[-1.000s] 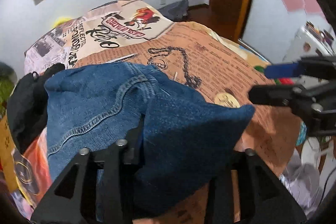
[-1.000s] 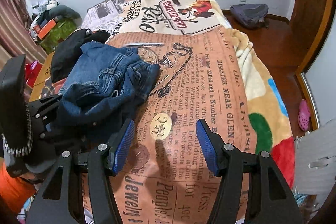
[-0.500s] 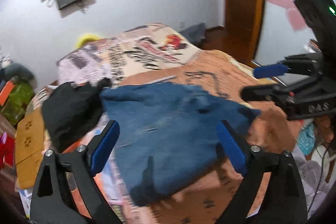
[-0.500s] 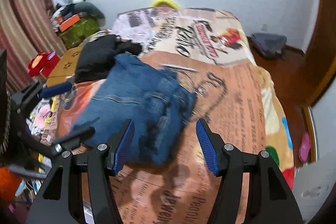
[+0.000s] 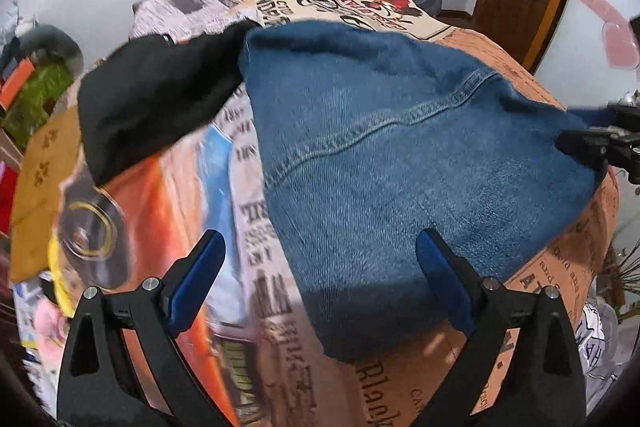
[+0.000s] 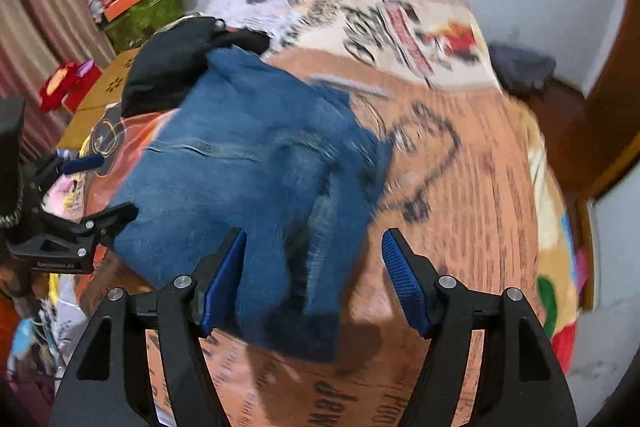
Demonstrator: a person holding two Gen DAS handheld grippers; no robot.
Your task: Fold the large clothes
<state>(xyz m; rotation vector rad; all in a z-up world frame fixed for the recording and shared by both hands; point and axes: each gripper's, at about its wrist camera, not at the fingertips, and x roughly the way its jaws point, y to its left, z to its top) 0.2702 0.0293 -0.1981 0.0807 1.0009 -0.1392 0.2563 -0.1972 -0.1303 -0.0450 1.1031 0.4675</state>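
Left wrist view: blue denim garment [image 5: 404,163] lies folded on the printed bedspread [image 5: 248,187], filling the middle and right of the frame, a stitched seam running across its upper half. Left gripper [image 5: 320,279] hangs over the near edge of the denim, jaws spread wide, blue pads [image 5: 196,283] clear of the cloth; nothing pinched, though the near corner of the denim sits between the fingers. A black garment [image 5: 156,95] lies at the far left, its edge touching the denim's far left corner. Right gripper [image 5: 600,143] shows at the right edge of this view, over the denim's right corner; its grip cannot be told from here. Right wrist view: frame is motion-blurred. Right gripper [image 6: 314,275] is over the near right part of the denim [image 6: 248,179], jaws apart and just been widening, left pad beside the cloth, right pad [image 6: 404,287] over bare bedspread [image 6: 460,187]; no clamp on the fabric visible. Left gripper [image 6: 92,195] enters at the left, at the denim's left edge, jaws spread. Black garment [image 6: 172,67] at far left, beyond the denim. Clutter and a green box [image 6: 140,15] stand beside the bed on the far left; a wooden door frame [image 6: 612,67] at the right.
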